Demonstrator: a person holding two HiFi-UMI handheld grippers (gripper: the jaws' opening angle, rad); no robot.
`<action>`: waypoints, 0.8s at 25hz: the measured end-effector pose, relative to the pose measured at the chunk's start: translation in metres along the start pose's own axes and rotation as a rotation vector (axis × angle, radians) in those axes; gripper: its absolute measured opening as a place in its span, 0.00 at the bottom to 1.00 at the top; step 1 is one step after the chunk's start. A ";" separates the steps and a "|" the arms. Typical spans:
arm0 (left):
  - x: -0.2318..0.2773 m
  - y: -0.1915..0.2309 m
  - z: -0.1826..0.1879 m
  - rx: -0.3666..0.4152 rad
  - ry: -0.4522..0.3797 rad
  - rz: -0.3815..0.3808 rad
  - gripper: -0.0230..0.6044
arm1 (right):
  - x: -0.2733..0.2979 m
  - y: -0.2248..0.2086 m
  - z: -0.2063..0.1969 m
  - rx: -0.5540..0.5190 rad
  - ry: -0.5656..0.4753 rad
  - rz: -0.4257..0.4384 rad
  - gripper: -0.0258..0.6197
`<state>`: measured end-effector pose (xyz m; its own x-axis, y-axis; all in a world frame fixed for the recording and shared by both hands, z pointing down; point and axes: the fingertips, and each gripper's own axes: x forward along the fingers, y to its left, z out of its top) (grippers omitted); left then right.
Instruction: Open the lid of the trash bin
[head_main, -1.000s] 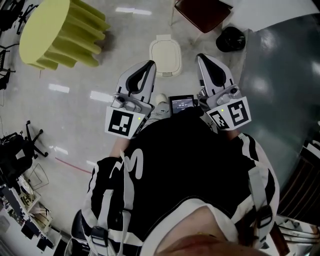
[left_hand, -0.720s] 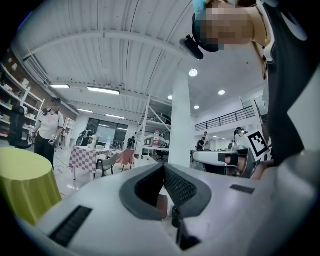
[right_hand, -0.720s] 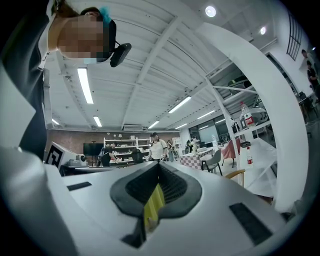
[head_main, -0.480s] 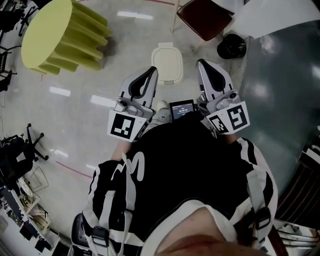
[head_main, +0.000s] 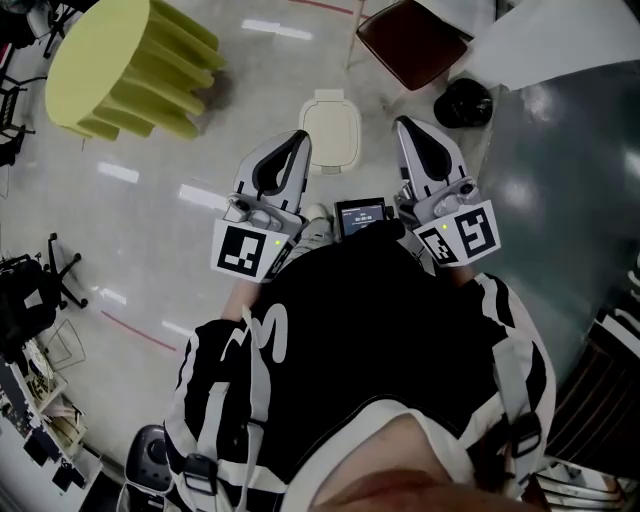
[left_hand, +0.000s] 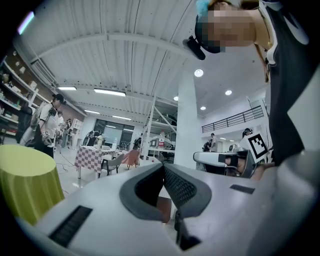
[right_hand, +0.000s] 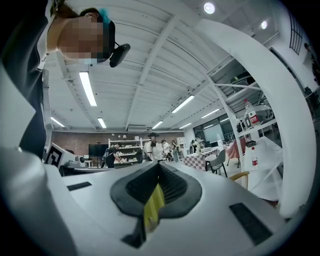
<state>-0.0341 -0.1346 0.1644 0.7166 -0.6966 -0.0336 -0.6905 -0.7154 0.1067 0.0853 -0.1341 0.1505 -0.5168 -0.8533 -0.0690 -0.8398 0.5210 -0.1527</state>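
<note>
Red chair (head_main: 410, 40) partly beyond the top edge; trash bin (head_main: 331, 130) sides out of sight from above.

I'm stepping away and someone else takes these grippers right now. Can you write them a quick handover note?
Left gripper: fingers shut at the tips.
Right gripper: fingers shut at the tips.
The trash bin stands on the floor ahead, between the two grippers; neither touches it. Its lid is closed.
Done: nothing yet.
Left: reach down to the bin and open the lid.
</note>
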 end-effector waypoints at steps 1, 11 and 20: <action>0.001 0.000 -0.001 -0.001 0.000 0.007 0.05 | 0.000 -0.002 -0.001 0.001 0.001 0.006 0.05; -0.002 0.013 -0.013 -0.009 0.024 0.070 0.05 | 0.009 -0.005 -0.016 0.009 0.036 0.041 0.05; -0.009 0.020 -0.033 -0.042 0.051 0.094 0.05 | 0.017 -0.006 -0.034 0.019 0.076 0.068 0.05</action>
<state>-0.0511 -0.1404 0.1994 0.6539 -0.7560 0.0289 -0.7507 -0.6436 0.1488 0.0759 -0.1513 0.1841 -0.5841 -0.8116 -0.0049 -0.7995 0.5764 -0.1693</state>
